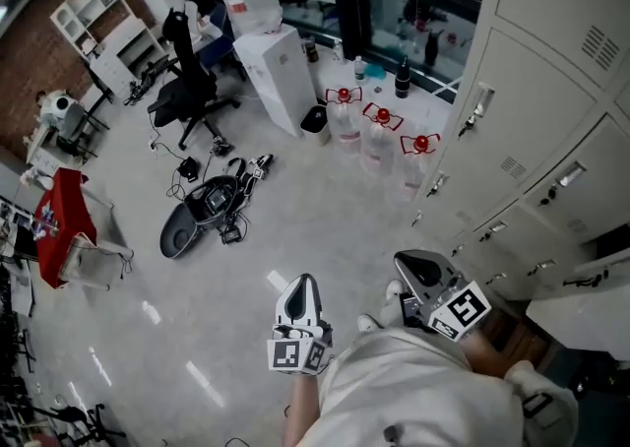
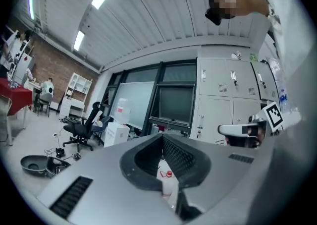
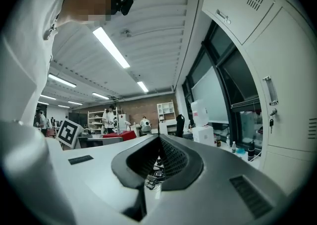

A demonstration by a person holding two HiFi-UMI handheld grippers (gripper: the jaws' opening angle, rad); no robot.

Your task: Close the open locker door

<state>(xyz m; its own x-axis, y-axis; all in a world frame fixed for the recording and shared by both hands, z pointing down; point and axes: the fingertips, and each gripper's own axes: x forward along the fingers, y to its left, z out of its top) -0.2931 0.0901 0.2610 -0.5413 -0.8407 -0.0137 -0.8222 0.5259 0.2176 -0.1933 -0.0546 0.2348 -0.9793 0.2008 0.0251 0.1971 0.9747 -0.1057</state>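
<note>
The left gripper is being held above the floor with its jaws pressed together and nothing between them. The right gripper is being held just beside it, nearer the lockers, its jaws likewise pressed together and empty. The locker door is being shown only partly, as a pale panel standing out from the lockers at the head view's lower right, apart from both grippers. Water bottles are being stored on the floor along the lockers.
</note>
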